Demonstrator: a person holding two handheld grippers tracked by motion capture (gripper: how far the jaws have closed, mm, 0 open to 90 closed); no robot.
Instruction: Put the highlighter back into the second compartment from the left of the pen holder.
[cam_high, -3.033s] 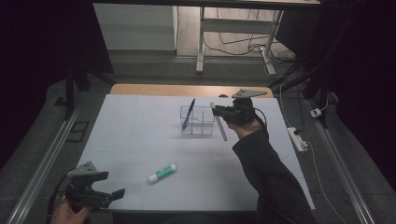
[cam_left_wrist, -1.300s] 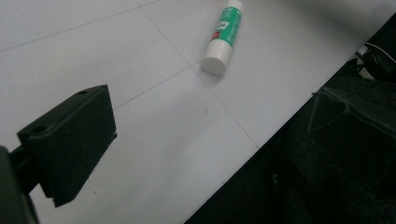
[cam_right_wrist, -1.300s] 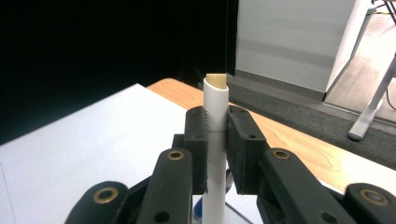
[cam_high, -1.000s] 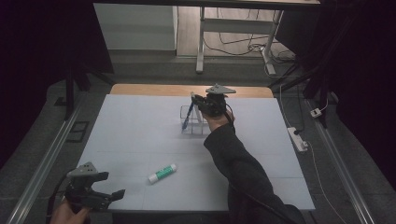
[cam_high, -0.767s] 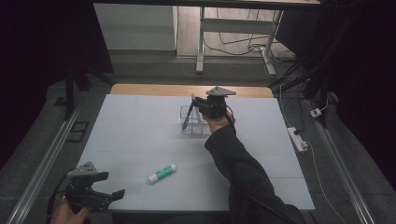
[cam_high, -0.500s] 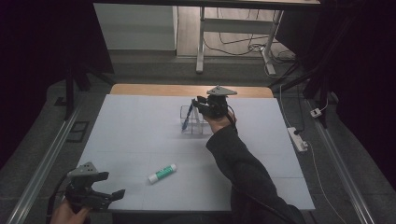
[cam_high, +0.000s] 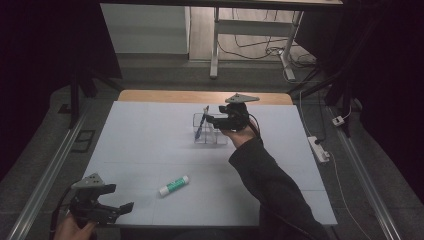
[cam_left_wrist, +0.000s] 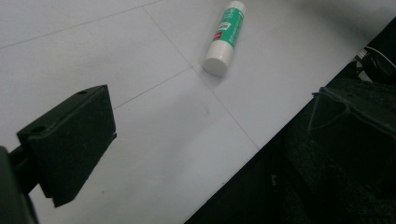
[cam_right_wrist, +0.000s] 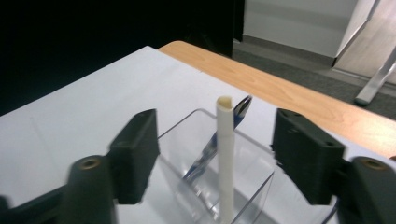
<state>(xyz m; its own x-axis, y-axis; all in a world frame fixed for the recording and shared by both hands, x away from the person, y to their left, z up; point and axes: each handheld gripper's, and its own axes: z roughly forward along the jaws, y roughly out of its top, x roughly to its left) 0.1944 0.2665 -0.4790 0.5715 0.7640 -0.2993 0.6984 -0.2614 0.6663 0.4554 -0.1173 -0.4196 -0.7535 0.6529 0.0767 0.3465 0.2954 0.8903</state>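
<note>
Right gripper view: white pen (cam_right_wrist: 226, 163) upright in holder (cam_right_wrist: 243, 186), right gripper (cam_right_wrist: 217, 154) just opened, apart; best withdrawn straight back, untouching.

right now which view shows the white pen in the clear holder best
The right gripper view: the white pen stands upright in the clear holder, close between the open jaws, untouched. In the high view the right gripper is beside the holder and the pen is too small to pick out.

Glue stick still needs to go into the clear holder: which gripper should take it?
Left, probably. The left gripper sits open near the glue stick; the right gripper, jaws just opening off the white pen, is at the clear holder.
</note>
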